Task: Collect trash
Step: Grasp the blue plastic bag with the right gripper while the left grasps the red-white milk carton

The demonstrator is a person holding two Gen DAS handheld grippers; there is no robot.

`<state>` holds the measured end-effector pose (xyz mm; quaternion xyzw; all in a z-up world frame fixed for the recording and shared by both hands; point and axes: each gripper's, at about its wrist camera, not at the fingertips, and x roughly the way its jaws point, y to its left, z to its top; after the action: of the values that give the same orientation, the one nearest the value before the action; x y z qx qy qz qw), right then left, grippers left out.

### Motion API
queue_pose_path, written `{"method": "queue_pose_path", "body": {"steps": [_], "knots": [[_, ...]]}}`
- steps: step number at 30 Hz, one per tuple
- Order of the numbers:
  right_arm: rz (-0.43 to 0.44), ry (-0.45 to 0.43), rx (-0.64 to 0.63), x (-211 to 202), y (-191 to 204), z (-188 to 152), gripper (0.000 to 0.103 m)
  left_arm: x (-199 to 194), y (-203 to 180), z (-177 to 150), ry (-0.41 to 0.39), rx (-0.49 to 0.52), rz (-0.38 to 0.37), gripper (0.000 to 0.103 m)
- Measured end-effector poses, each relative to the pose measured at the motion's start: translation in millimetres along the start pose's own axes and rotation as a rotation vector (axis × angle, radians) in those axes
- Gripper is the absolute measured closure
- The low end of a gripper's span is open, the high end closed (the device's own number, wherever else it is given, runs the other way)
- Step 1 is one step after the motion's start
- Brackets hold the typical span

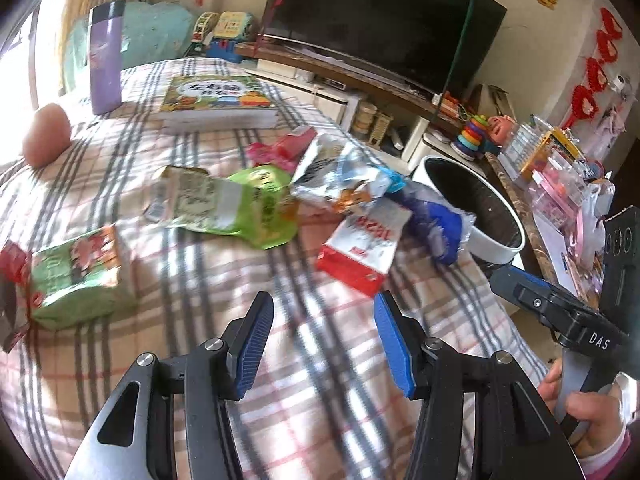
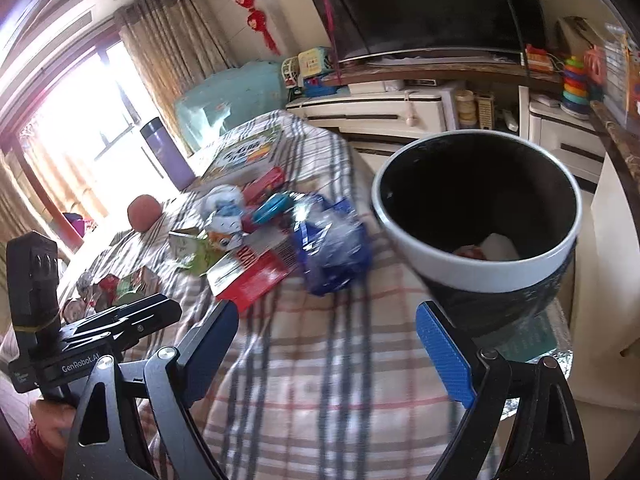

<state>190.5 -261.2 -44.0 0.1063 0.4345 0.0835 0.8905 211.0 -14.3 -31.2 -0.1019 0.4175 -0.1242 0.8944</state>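
Snack wrappers lie on a plaid-covered table (image 1: pixel 240 304): a red and white packet (image 1: pixel 360 252) (image 2: pixel 256 276), a crumpled blue wrapper (image 1: pixel 436 216) (image 2: pixel 332 240), a silver bag (image 1: pixel 340 176), a green pouch (image 1: pixel 232 208) and a green packet (image 1: pixel 76 276) at the left. A white-rimmed black trash bin (image 1: pixel 480 212) (image 2: pixel 480 232) stands at the table's right edge with some trash inside. My left gripper (image 1: pixel 324 344) is open and empty, just short of the red packet. My right gripper (image 2: pixel 328 356) is open and empty, beside the bin.
A picture book (image 1: pixel 220 100), a purple flask (image 1: pixel 105 60) and a pink ball (image 1: pixel 46 134) sit at the far side of the table. A TV (image 1: pixel 384 20) on a low cabinet stands behind. A cluttered shelf with toys (image 1: pixel 560 168) is at the right.
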Motion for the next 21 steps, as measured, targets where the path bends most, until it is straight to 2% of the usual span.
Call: {"method": "queue_pose_path", "body": {"steps": [10,17,21], "knots": [[-0.011,-0.025,-0.041,12,26,-15,0.012,2,25,-1,0.017,-0.054,0.014,0.05],[-0.041,0.047,-0.03,27,24,-17,0.012,13,16,5,0.043,0.018,-0.029,0.05],[-0.04,0.055,-0.018,29,14,-11,0.012,23,7,12,0.056,0.073,-0.045,0.045]]}}
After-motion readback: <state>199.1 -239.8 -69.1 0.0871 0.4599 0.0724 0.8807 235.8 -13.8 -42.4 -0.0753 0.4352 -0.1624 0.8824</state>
